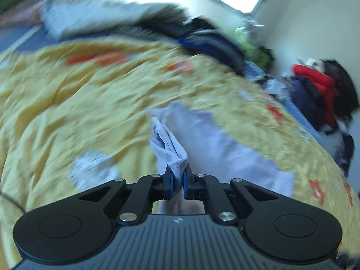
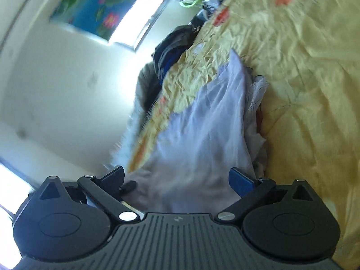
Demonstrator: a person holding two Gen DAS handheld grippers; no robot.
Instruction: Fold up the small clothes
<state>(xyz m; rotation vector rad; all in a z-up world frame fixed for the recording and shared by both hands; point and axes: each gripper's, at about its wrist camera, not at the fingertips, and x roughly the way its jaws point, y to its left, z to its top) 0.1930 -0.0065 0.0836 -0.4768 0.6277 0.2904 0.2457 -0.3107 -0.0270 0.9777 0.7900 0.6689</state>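
Note:
A small white garment (image 1: 209, 139) lies on a yellow bedspread (image 1: 78, 103). My left gripper (image 1: 177, 180) is shut on a bunched, ribbed edge of the white garment, and the cloth stands up in folds just past the blue pads. In the right wrist view the same white garment (image 2: 202, 121) stretches away from my right gripper (image 2: 177, 177), whose blue fingers (image 2: 240, 180) stand wide apart. Cloth lies between and beneath those fingers, and the pads do not press on it. The picture is blurred and tilted.
A heap of dark and blue clothes (image 1: 209, 38) and a white-grey garment (image 1: 90, 15) lie at the far side of the bed. Red and dark clothing (image 1: 321, 85) is piled at the right. A wall with a window (image 2: 139, 13) and a flowered picture (image 2: 94, 4) stands beyond.

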